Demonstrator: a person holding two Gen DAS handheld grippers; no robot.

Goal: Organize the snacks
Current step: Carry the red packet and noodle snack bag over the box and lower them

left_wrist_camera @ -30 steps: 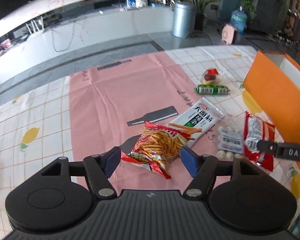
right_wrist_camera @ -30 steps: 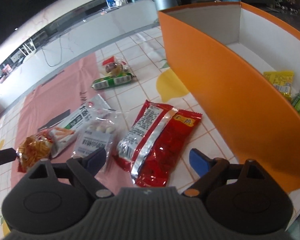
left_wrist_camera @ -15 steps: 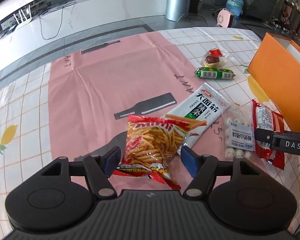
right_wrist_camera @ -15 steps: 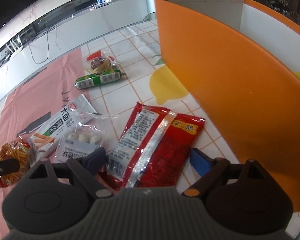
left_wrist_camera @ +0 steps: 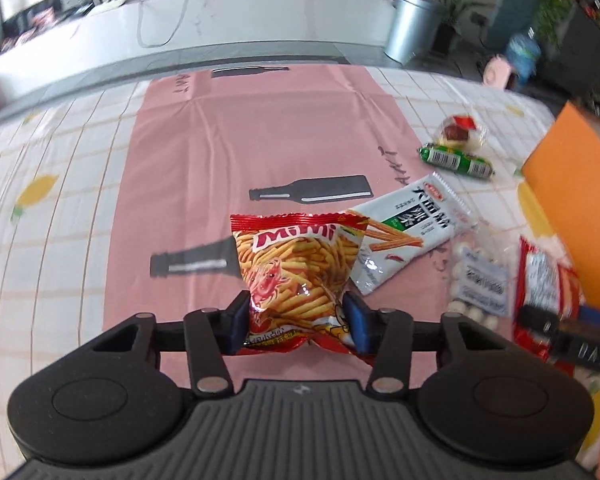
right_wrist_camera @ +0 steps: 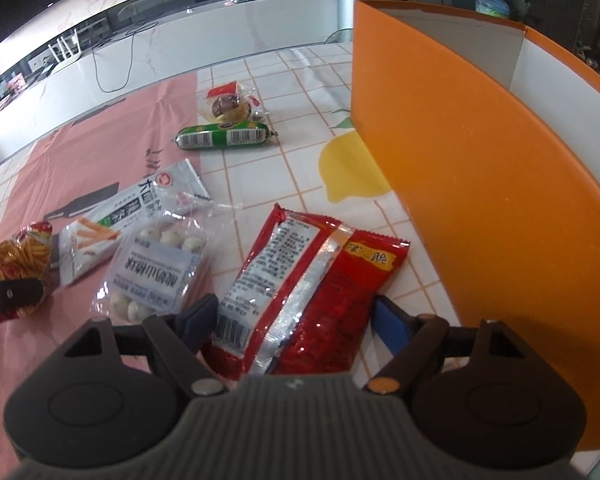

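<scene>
A red and yellow Mimi fries bag [left_wrist_camera: 300, 264] lies on the pink cloth. My left gripper [left_wrist_camera: 298, 324] straddles its near end, its jaws closing, and both blue pads touch the bag's sides. A red snack packet [right_wrist_camera: 312, 276] lies back side up on the tiled tablecloth beside the orange box [right_wrist_camera: 480, 184]. My right gripper [right_wrist_camera: 294, 322] stands over the packet's near end, jaws closing, with the packet between the pads and a small gap on each side. In the right wrist view the Mimi fries bag [right_wrist_camera: 16, 256] shows at the far left.
Between the two grippers lie a white and green stick-snack packet [left_wrist_camera: 408, 224] and a clear bag of white balls [left_wrist_camera: 480, 280]. Farther back are a green sausage [right_wrist_camera: 224, 136] and a wrapped pastry [right_wrist_camera: 228, 106]. The tall orange box wall closes off the right side.
My left gripper sank toward the Mimi bag and its jaws closed onto it. The right gripper rolled a little and its jaws narrowed slightly around the red packet.
</scene>
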